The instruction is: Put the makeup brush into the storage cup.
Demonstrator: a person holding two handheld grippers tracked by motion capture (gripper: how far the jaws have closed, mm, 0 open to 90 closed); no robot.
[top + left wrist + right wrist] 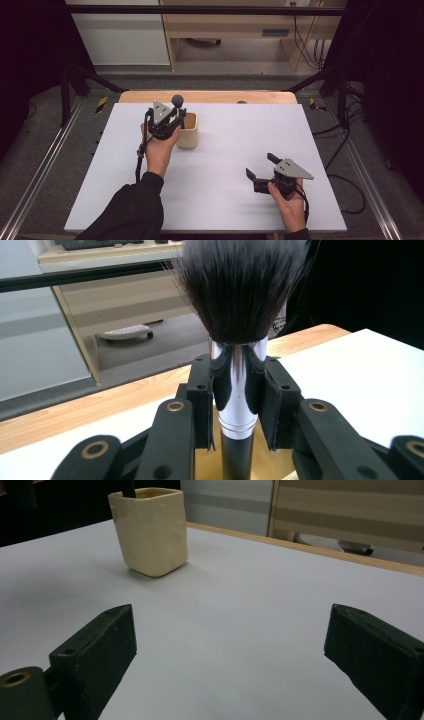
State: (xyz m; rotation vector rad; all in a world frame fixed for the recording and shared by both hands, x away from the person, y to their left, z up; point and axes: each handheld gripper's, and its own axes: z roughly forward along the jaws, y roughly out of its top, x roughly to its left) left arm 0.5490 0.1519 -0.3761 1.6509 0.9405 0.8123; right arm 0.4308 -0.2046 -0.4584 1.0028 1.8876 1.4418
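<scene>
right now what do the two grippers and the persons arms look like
Both are black two-jaw tools. The left gripper and right gripper each carry a grey three-cornered plate on top and trail a black cable. In the gripper views the jaws are flat black blocks on arms with brass-coloured rivets. The left forearm wears a black sleeve; a dark cuff shows at the right wrist.

At the centre of the high view a pale cream square ceramic cup (188, 131) stood on the plain white table top (225, 165), edged in light wood at the far side. The soft black-bristled brush with a shiny silver ferrule and black handle (240, 340) showed between black jaws. Both grippers carried grey plates.
</scene>
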